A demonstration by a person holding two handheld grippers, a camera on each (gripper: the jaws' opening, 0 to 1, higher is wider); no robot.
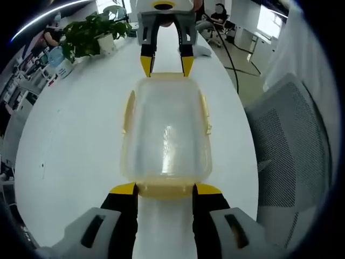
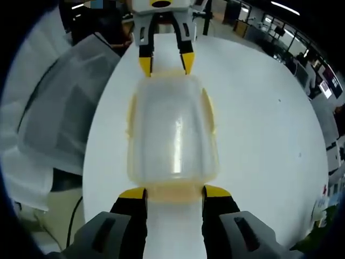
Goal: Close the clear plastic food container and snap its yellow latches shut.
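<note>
The clear plastic container (image 1: 166, 129) lies lid-on along the white table (image 1: 70, 156), with yellow latches on its long sides (image 1: 128, 110) and its ends. In the left gripper view my left gripper (image 1: 165, 190) stands open at the near end, its yellow tips either side of the end latch (image 1: 164, 190). My right gripper (image 1: 166, 65) faces it at the far end, also open. From the right gripper view the container (image 2: 172, 129) runs away from my right gripper (image 2: 174, 192), whose tips flank the near end latch (image 2: 173, 192). The left gripper (image 2: 165, 63) is opposite.
A potted plant (image 1: 94, 35) stands at the table's far left in the left gripper view. A grey mesh office chair (image 1: 294, 145) is close to the table's right edge, and shows again as the chair (image 2: 59, 102) in the right gripper view. People sit in the background.
</note>
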